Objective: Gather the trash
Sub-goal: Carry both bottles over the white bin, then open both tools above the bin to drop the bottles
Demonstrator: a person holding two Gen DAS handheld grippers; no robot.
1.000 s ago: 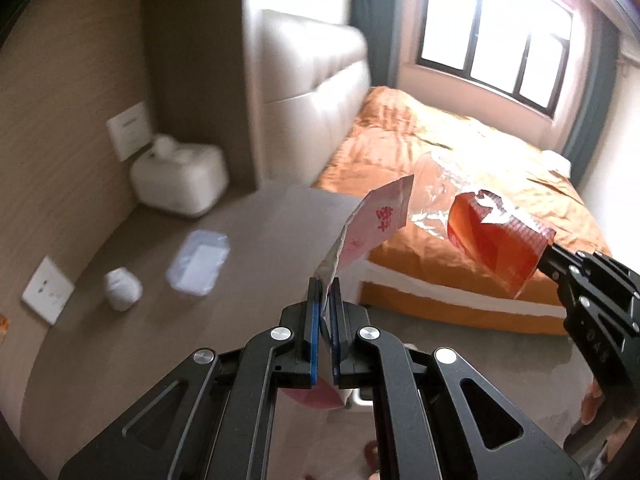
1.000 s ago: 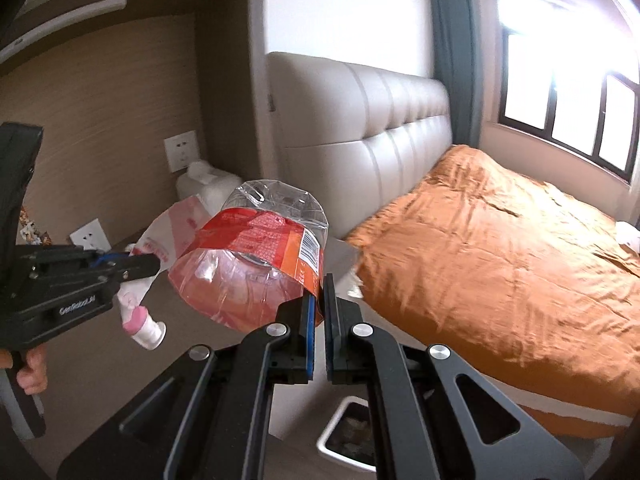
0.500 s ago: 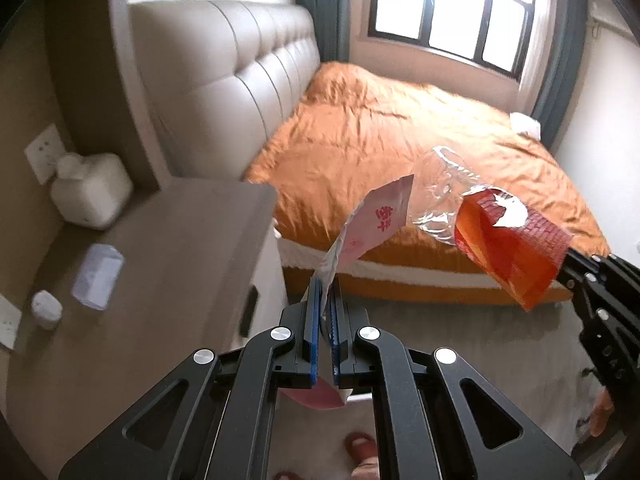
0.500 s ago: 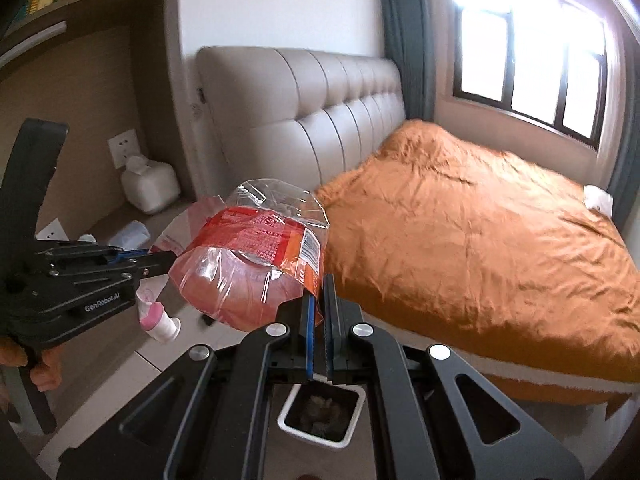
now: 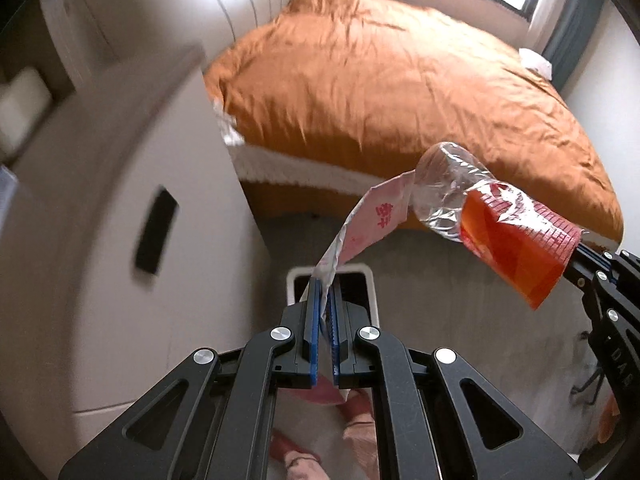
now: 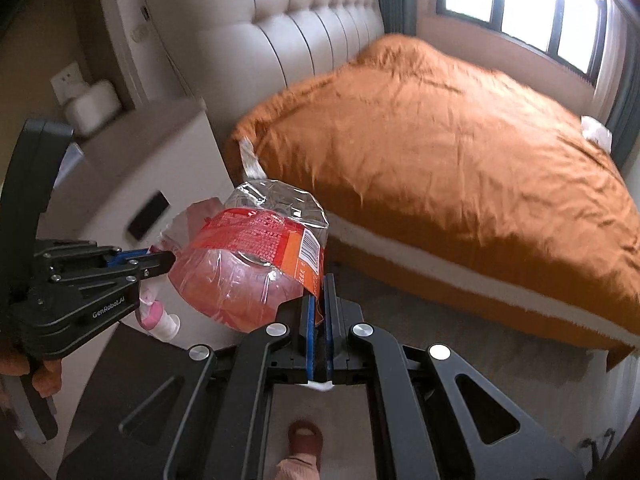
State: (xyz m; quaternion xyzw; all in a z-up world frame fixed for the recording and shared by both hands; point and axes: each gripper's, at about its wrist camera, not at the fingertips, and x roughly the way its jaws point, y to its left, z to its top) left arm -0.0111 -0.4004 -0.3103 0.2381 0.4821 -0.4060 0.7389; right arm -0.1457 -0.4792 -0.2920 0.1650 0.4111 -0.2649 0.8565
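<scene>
We've got the left claw clamped on the limp pink wrapper and the right claw on the crushed bottle's label edge, both light, slippery, above the bin.

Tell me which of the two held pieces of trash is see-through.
The crushed plastic bottle with the red label, in the right gripper. The left gripper holds an opaque pink-and-white wrapper.

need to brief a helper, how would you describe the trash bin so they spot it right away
Start at the orange bed and drop to the floor beside the pale bedside cabinet. The trash bin stands there, partly hidden behind the left fingers: the only white-rimmed, rectangular open box with a dark inside.
</scene>
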